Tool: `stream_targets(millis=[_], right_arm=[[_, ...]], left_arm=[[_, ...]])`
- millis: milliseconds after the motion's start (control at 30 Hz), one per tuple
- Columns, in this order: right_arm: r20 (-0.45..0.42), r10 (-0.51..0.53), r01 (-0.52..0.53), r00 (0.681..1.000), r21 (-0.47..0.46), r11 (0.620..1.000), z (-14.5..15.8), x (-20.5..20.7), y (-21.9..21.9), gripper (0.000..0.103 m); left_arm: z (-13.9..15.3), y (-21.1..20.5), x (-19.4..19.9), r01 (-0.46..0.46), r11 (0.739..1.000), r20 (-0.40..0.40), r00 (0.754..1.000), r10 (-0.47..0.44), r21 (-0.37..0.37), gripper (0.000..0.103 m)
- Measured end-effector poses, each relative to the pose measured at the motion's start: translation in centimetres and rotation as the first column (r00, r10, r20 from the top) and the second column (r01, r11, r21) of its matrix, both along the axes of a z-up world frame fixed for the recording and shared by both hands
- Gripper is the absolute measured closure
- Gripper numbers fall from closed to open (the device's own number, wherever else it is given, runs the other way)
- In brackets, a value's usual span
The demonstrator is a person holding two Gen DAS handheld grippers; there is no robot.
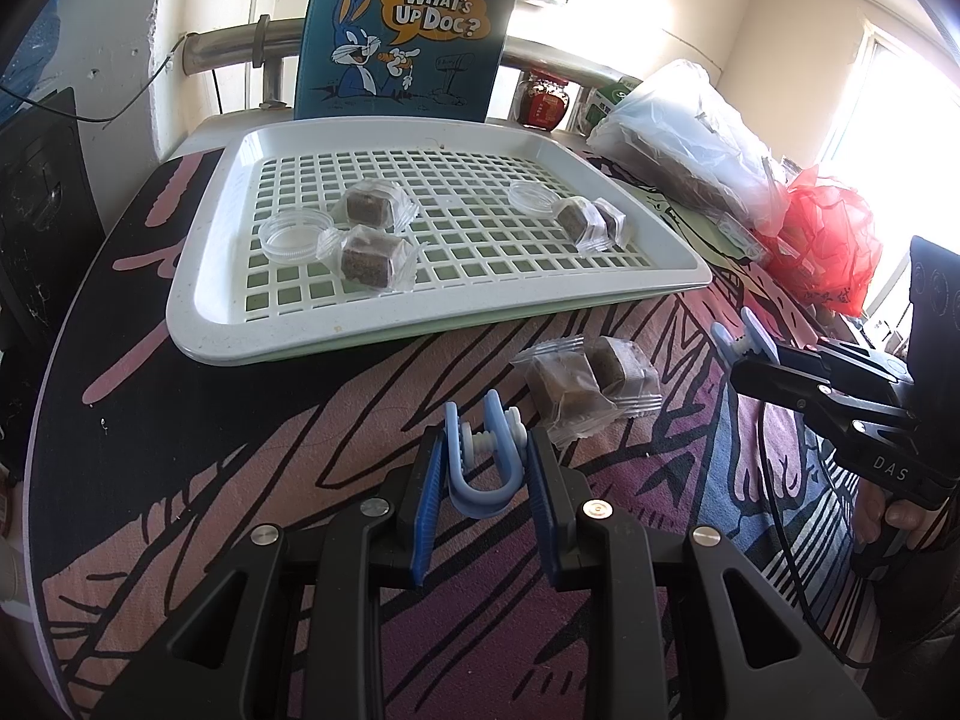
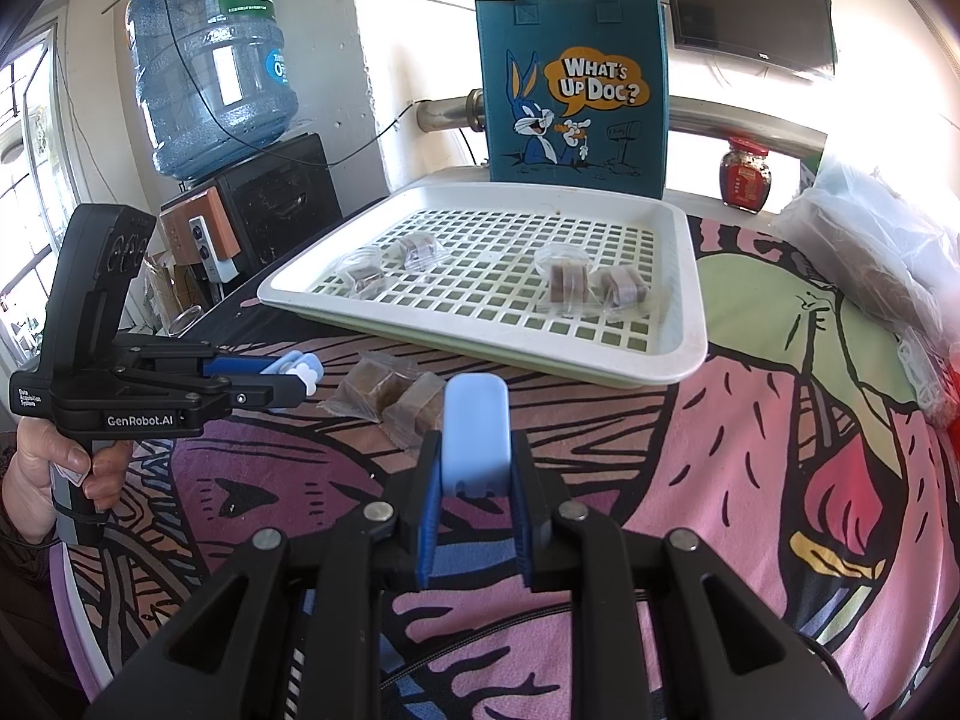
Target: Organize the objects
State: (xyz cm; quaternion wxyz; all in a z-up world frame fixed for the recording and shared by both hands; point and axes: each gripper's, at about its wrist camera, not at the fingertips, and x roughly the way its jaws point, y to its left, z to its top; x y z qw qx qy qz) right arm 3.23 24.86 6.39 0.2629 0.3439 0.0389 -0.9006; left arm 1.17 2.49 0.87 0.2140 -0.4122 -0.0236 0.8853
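Note:
My left gripper [image 1: 486, 465] is shut on a light blue U-shaped clip [image 1: 474, 495] with a white screw, just above the patterned cloth. My right gripper [image 2: 475, 450] is shut on a similar light blue clip [image 2: 474, 414], seen flat-on. Each gripper also shows in the other view: the right gripper [image 1: 744, 354] at the right, the left gripper [image 2: 300, 381] at the left. Two wrapped brown cubes [image 1: 570, 399] [image 2: 384, 393] lie on the cloth between them, in front of a white grid tray [image 1: 198, 312] [image 2: 690, 354]. The tray holds several wrapped cubes and two clear round lids.
A blue cartoon tote bag [image 2: 570, 90] stands behind the tray, with a red-lidded jar [image 2: 744, 174] beside it. Clear plastic bags [image 1: 690, 138] and a red bag [image 1: 828, 246] crowd the table's right side. A water bottle [image 2: 210, 60] stands on a cabinet off the table's left.

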Motion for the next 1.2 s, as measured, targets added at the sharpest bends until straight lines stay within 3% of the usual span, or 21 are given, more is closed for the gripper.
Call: stream_targets(millis=[1200], right_arm=[[-0.001,0.001,-0.001,1.000,-0.003,1.000,0.11,0.07,-0.27,0.083]], left_arm=[[0.05,-0.05,-0.06,0.000,1.000,0.003,1.000,0.000,0.000,0.077]])
